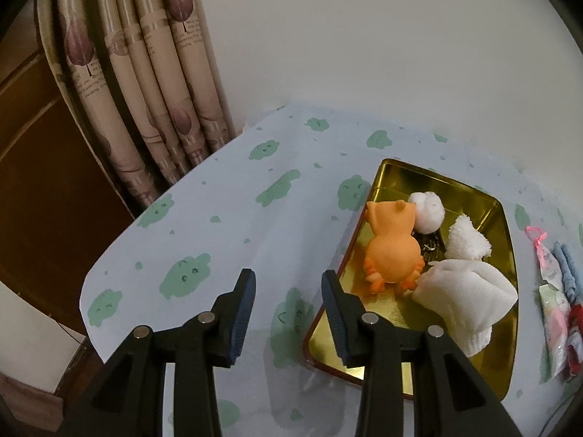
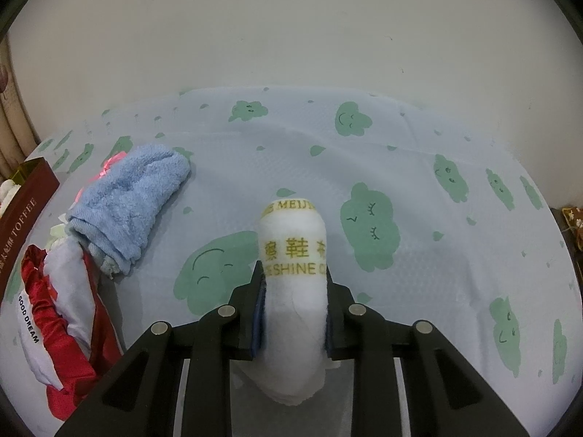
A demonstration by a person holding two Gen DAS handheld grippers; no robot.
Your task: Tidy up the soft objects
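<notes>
Left gripper (image 1: 288, 284): jaws partly apart, nothing between them, hanging over bare tablecloth (image 1: 226, 225) just left of the gold tin tray (image 1: 400, 178). The right finger overlaps the tray's near-left rim in the left wrist view; can't tell whether it touches.

Tray sits at about 3 o'clock from the left gripper. Inside it:
- orange rubber toy (image 1: 393, 251) on the left side, upright, back to the camera
- white pom-pom ball (image 1: 426, 215) touching the toy at its 1 o'clock
- fluffy white cloth (image 1: 468, 240) at 3 o'clock of the toy
- folded white gauze cloth (image 1: 470, 298) at the toy's 5 o'clock, touching it

Right gripper (image 2: 293, 276): pads press both sides of a white shoe-shine cloth (image 2: 293, 251) with gold print, the roll sticking out past the fingertips toward 12 o'clock. The grip is barely wider than the cloth, which bulges round the pads. It is over the tablecloth (image 2: 419, 153); can't tell whether the cloth rests on it.

Still outside the tray, at 9–10 o'clock from the right gripper:
- blue towel (image 2: 135, 200), rolled, lying on the tablecloth
- red and grey satin piece (image 2: 62, 309) marked "GOOD DREAM", touching the towel's near end
- pink ribbon (image 2: 109, 167) showing behind the towel

Dark red toffee box (image 2: 22, 215) at the far left edge. Curtain (image 1: 145, 91) at 11 o'clock in the left wrist view.
</notes>
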